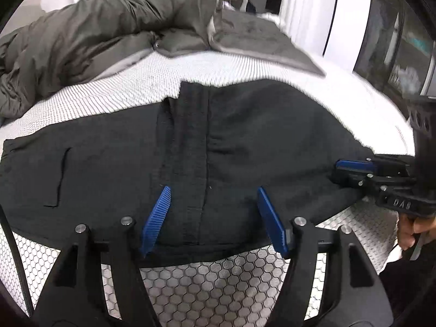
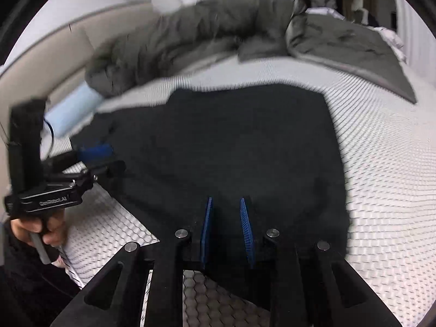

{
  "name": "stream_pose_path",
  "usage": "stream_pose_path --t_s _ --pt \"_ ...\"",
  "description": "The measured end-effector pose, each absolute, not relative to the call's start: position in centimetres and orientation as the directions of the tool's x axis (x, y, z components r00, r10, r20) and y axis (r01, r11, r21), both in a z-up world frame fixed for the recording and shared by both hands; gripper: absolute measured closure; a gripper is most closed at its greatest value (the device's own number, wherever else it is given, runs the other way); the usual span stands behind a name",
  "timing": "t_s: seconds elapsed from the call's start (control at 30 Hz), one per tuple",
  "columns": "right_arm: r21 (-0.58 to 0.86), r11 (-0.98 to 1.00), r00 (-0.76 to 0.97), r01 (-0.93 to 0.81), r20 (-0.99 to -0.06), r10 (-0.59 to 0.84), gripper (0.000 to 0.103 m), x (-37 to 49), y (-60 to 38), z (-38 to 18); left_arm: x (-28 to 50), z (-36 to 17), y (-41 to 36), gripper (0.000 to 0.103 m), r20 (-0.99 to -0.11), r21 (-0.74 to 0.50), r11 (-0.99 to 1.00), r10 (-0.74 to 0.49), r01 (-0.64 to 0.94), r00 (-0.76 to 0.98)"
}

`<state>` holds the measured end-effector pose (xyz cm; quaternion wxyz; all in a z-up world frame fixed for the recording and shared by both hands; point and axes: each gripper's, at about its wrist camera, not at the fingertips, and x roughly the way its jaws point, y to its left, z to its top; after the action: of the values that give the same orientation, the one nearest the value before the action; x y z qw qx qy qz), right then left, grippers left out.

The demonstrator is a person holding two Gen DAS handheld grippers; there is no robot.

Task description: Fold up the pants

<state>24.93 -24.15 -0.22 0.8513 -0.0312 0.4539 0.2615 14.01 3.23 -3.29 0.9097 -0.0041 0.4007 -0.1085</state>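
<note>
Left gripper [image 1: 214, 199] hovers over the near edge of the pants with its blue pads spread wide and nothing between them; the cloth lies flat beneath both pads, untouched by either inner face. Right gripper [image 2: 225, 207] has its pads drawn much closer, a narrow gap left between them, and they sit over the near hem of the same garment; whether any fabric is pinched in that gap cannot be told from its own camera. From the left wrist view the right gripper [image 1: 351, 167] comes in from the right side, its blue pads close together at the right edge of the cloth.

Beneath everything is the bed [image 1: 114, 87], a white mattress cover with a fine woven grid that turns into a honeycomb pattern near the cameras. At the far side a bulky grey-brown duvet [image 1: 90, 27] is heaped, running left to right, with a flatter grey blanket [image 1: 261, 38] to the right of it.

Black pants [image 1: 114, 163] lie spread across the near half of the bed, already doubled over, a vertical seam running down the middle and a slit pocket toward the left. In the right wrist view the pants [image 2: 231, 141] fill the centre, and a pale blue pillow [image 2: 72, 109] rests at the far left beside the headboard.
</note>
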Motion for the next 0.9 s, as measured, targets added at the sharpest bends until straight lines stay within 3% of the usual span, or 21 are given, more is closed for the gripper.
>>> stream_pose_path --t_s 0.2,0.47,0.53,0.6,0.7,0.83,0.9 --pt "0.107 0.869 0.478 -0.483 -0.799 0.364 0.08 24.8 -24.9 -0.7 13.9 -4.8 3.6 0.03 -0.757 -0.031 0.984 -0.138 0.176 0.638" --pt "0.088 0.92 0.538 -0.383 -0.788 0.3 0.075 24.6 -29.1 -0.4 13.0 -5.1 5.7 0.026 -0.761 -0.06 0.988 -0.137 0.141 0.634" --pt "0.088 0.92 0.556 -0.382 -0.774 0.304 0.068 24.5 -28.9 0.0 12.8 -4.8 5.7 0.026 -0.758 -0.049 0.989 -0.127 0.138 0.64" --pt "0.113 0.911 0.567 -0.396 -0.75 0.339 0.044 24.4 -28.7 0.6 12.4 -4.2 5.9 0.026 -0.752 -0.038 0.991 -0.115 0.132 0.65" --pt "0.14 0.903 0.584 -0.406 -0.721 0.374 0.026 24.3 -28.5 1.3 11.6 -3.4 7.2 0.024 -0.746 -0.045 0.994 -0.101 0.102 0.658" --pt "0.15 0.907 0.596 -0.393 -0.71 0.375 0.019 24.3 -28.5 1.7 9.8 -1.5 10.1 0.018 -0.709 -0.048 0.998 -0.062 0.04 0.703" --pt "0.157 0.909 0.596 -0.386 -0.709 0.376 0.019 24.5 -28.6 1.7 9.2 -1.0 11.4 0.004 -0.698 -0.039 0.999 -0.027 0.0 0.715"
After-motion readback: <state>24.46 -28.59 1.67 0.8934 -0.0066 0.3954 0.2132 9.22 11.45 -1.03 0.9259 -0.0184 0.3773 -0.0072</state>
